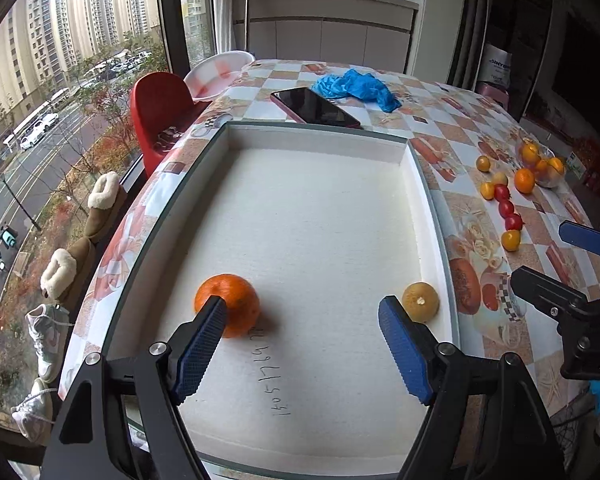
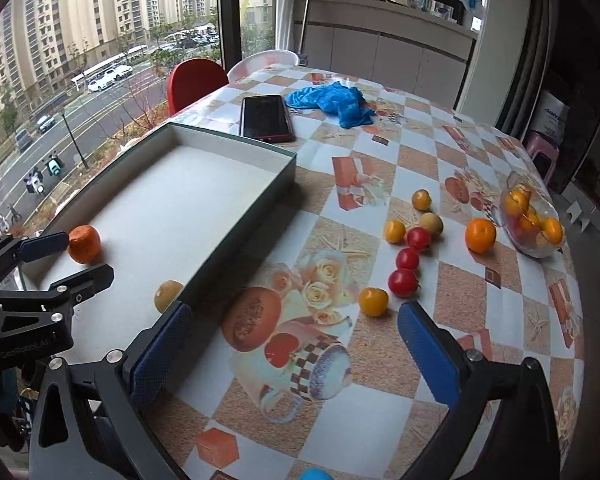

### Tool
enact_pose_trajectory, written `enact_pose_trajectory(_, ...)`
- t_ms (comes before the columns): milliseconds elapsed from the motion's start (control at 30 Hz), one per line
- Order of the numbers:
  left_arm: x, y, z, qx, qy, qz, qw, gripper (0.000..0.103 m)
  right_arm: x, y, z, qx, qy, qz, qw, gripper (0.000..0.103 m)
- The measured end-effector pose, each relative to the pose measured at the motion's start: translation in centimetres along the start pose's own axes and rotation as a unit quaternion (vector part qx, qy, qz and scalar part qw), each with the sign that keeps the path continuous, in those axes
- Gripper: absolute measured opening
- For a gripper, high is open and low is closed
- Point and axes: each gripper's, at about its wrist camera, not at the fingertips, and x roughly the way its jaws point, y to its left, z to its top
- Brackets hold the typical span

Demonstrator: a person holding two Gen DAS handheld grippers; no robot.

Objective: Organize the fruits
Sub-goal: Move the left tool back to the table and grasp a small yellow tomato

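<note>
Two fruits are placed in the shallow white foam tray (image 1: 236,136): round orange mandarin (image 1: 230,304) at 7 o'clock, dull yellow fruit (image 1: 421,302) at 5. Left gripper (image 1: 302,344) and right gripper (image 2: 296,346) are spread wide, empty. Small red and yellow tomatoes (image 2: 403,282) are left on the checked tablecloth (image 2: 420,152), at 3 o'clock of the tray.

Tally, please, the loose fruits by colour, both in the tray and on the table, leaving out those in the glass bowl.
Orange mandarins: 2
Red fruits: 3
Yellow fruits: 3
Pale tan fruits: 2
Total: 10
</note>
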Motion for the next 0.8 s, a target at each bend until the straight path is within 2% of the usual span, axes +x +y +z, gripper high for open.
enact_pose_trajectory(300,-0.9,-7.7,0.9,0.081,-0.001,-0.045,0.9957,0.079,0.9,-8.7,-4.0,0.097,0.040,-0.058,0.993,0.103)
enact_pose_trajectory(500,0.9,-12.2,0.5,0.119,0.029,-0.057,0.9908,0.079,1.1,-12.7,-6.8,0.126,0.054,-0.097,0.986,0.103)
enact_pose_trajectory(567,1.5,-13.3,0.3,0.127,0.028,-0.046,0.9904,0.100,1.0,-13.6,-7.4,0.136,0.052,-0.101,0.984,0.103)
enact_pose_trajectory(667,2.1,-14.5,0.3,0.133,0.022,-0.031,0.9903,0.100,0.8,-14.8,-8.0,0.155,0.044,-0.090,0.983,0.103)
enact_pose_trajectory(800,2.8,-15.7,1.0,0.138,0.031,-0.036,0.9893,0.100,0.8,-14.9,-8.2,0.149,0.028,-0.093,0.984,0.103)
